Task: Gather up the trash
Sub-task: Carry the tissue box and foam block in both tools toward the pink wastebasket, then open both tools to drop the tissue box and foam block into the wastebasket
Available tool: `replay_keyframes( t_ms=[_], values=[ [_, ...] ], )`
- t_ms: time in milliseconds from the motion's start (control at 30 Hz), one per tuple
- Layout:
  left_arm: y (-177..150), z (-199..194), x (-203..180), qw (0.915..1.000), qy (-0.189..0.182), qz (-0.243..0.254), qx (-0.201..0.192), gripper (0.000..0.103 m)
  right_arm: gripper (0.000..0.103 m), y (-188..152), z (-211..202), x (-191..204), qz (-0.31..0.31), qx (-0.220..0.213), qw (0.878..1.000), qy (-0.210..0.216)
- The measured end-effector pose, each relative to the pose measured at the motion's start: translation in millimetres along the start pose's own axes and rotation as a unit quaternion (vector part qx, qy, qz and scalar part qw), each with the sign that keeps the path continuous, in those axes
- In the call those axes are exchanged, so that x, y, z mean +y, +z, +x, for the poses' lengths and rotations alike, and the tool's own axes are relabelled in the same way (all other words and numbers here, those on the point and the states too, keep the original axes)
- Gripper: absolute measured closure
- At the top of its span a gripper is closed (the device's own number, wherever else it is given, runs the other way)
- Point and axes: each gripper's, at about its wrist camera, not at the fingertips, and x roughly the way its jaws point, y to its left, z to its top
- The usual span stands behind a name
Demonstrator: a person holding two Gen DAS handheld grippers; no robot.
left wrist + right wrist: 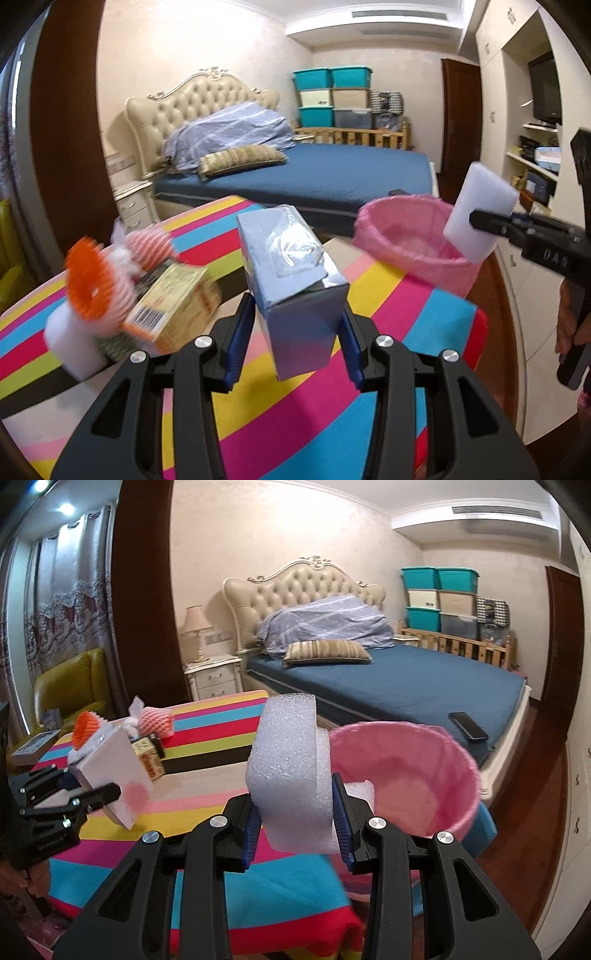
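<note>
Black right gripper (476,219) reads "UAS".

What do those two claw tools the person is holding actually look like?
Both are matte black plastic. Each has two angular fingers with cut-out slots, silver round bolts at the joints and ribbed blue pads. The right gripper bears pale lettering on its side, and so does the left gripper. No cables show.

Both grippers (295,343) (295,830) are black, with blue-padded jaws, silver screws and faint, possibly white lettering.

A bed (406,679), nightstand (214,677) and stacked storage bins (439,598) stand behind.
</note>
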Motion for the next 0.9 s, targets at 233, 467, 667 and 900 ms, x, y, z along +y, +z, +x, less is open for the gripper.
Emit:
replay_keyframes(
  t_ms=[233,467,667,900],
  values=[
    [28,19,-18,0.9977,-0.063,-0.009,-0.026,0.060,0.069,-5,3,-32,0.022,-0.002,1.000,-0.021],
    [58,52,-35,0.9925,-0.117,-0.012,-0.035,0.060,0.069,-2,15,-61,0.037,-0.006,0.999,-0.036],
    [80,89,-56,0.9894,-0.143,-0.010,-0.022,0.060,0.068,1,31,-86,0.060,-0.007,0.998,-0.036],
    [106,140,-88,0.9869,-0.161,-0.012,-0.003,0.060,0.068,-3,52,-101,0.071,0.009,0.997,-0.033]
  ],
)
